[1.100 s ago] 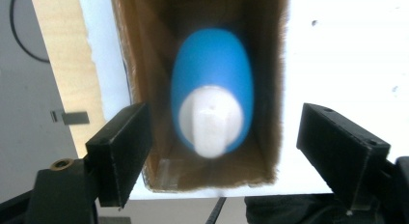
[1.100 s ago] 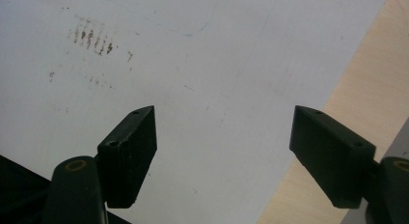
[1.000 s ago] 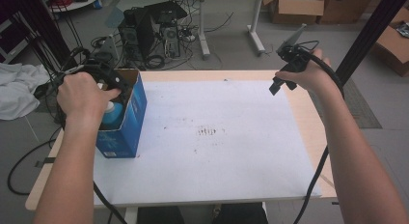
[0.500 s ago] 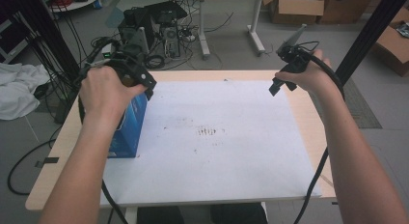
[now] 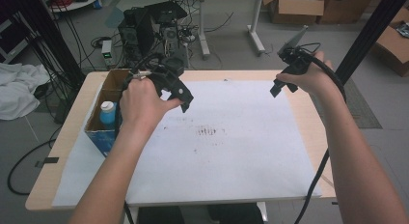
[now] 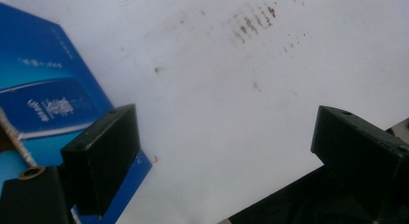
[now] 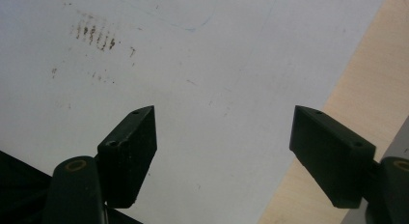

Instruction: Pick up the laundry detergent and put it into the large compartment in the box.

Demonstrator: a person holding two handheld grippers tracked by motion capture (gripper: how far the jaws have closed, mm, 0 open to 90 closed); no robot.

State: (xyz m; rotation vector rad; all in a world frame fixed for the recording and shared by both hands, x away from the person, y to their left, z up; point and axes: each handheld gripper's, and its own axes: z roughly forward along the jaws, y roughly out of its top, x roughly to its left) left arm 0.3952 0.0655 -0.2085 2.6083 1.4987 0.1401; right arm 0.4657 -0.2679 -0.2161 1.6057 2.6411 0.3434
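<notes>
While hovering over the white paper-covered worktop [image 5: 241,151], left tool [image 5: 185,101] and right tool [image 5: 276,89] both spread, empty. Blue cardboard box [image 5: 103,139] at left edge, white blue-capped bottle [image 5: 108,113] upright inside. Probably light, smooth plastic; best pinched across the body.

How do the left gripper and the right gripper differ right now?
The left gripper hangs beside the open blue cardboard box at the table's left; the right gripper sits by the white paper sheet's far right edge. The left gripper view shows the box's blue side; the right gripper view shows paper and bare wooden table. Both are open and hold nothing.
</notes>
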